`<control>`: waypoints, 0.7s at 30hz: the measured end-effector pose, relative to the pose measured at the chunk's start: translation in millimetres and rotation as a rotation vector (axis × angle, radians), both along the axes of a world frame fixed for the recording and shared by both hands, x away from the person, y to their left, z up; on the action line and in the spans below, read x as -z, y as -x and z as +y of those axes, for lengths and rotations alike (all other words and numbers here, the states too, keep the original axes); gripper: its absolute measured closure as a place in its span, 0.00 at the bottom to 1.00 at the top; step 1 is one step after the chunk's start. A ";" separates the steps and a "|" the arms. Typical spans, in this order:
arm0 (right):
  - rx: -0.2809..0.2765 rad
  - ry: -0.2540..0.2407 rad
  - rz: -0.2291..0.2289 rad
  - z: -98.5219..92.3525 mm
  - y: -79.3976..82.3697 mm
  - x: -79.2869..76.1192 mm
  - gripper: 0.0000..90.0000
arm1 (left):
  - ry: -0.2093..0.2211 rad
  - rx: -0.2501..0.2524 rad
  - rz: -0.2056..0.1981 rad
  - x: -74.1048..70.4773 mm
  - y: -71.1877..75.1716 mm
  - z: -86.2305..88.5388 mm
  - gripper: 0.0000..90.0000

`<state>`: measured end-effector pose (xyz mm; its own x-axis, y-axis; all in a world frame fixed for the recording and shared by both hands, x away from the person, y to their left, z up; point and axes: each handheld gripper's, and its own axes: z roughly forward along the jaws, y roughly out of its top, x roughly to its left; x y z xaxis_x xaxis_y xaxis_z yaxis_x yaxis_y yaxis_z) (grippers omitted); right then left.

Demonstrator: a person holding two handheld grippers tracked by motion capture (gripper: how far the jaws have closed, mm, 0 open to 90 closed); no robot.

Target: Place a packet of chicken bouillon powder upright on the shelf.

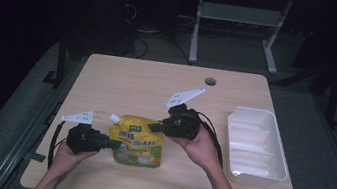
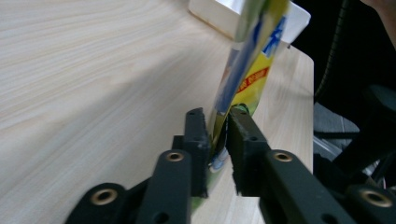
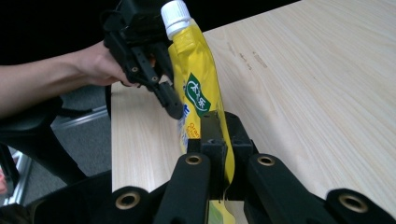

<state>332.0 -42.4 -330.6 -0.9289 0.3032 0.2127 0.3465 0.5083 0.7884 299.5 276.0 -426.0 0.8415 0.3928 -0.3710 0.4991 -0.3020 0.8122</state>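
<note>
A yellow spouted drink pouch (image 1: 136, 143) with a white cap stands upright over the table's front middle, held from both sides. My left gripper (image 1: 109, 142) is shut on its left edge. In the left gripper view the jaws (image 2: 217, 126) pinch the thin edge of the pouch (image 2: 250, 56). My right gripper (image 1: 154, 127) is shut on the pouch's upper right edge. In the right gripper view its jaws (image 3: 219, 126) clamp the pouch (image 3: 198, 88), with the left gripper (image 3: 175, 109) on the far edge. I cannot tell whether the pouch's bottom touches the table.
A white rectangular bin (image 1: 231, 134) sits on the right of the wooden table (image 1: 158, 83), and its corner appears in the left gripper view (image 2: 210, 14). A round cable hole (image 1: 210, 81) lies near the far edge. Table legs and cables stand beyond.
</note>
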 end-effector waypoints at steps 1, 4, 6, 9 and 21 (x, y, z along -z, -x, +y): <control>0.009 -0.026 0.028 -2.7 -5.0 4.9 0.93 | -0.007 0.004 -0.003 -0.2 0.6 -0.8 0.93; 0.016 -0.048 0.074 -4.3 -10.7 10.2 0.86 | -0.025 0.013 -0.021 -1.6 2.5 -3.3 0.95; 0.024 -0.045 0.092 -4.3 -14.5 16.1 0.79 | -0.033 0.017 -0.027 -2.6 2.6 -3.5 0.96; 0.035 -0.029 0.121 -2.5 -17.9 27.3 0.74 | -0.037 0.021 -0.029 -3.2 2.4 -4.1 0.97; -0.032 -0.034 0.187 6.9 -18.7 45.5 0.93 | -0.049 0.019 -0.046 -4.0 4.0 -5.9 0.97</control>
